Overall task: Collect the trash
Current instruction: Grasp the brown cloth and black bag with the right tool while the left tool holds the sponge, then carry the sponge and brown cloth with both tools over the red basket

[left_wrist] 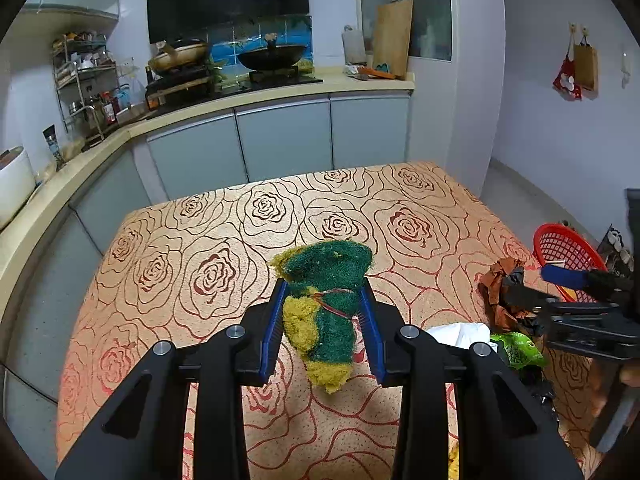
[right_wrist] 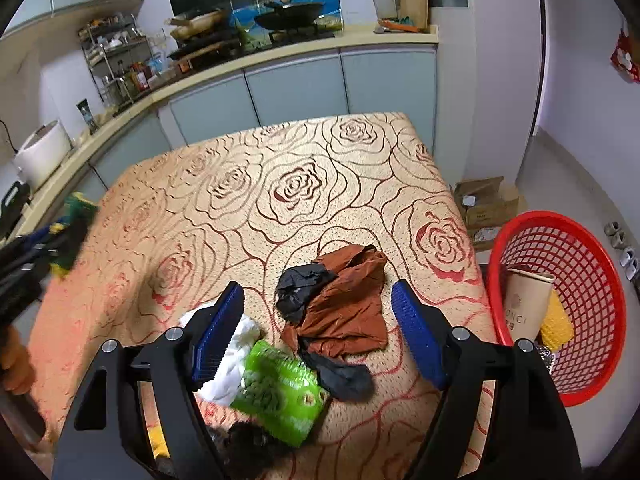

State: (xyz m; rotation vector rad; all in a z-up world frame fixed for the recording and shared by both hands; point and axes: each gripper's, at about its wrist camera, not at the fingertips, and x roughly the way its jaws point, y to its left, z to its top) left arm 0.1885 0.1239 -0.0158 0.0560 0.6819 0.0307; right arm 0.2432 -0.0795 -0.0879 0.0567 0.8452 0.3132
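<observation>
The sponge, soft and light, sits pinched at its waist in the left gripper, lifted above the table. The right gripper gapes empty over the crumpled brown wrapper: take its bunched middle. Basket at three o'clock.

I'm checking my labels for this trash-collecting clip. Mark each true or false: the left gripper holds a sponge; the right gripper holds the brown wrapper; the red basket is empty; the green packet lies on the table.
1. The left gripper holds a sponge. True.
2. The right gripper holds the brown wrapper. False: its jaws stand open above it, gripping nothing.
3. The red basket is empty. False: a paper cup and something yellow lie inside.
4. The green packet lies on the table. True.
</observation>
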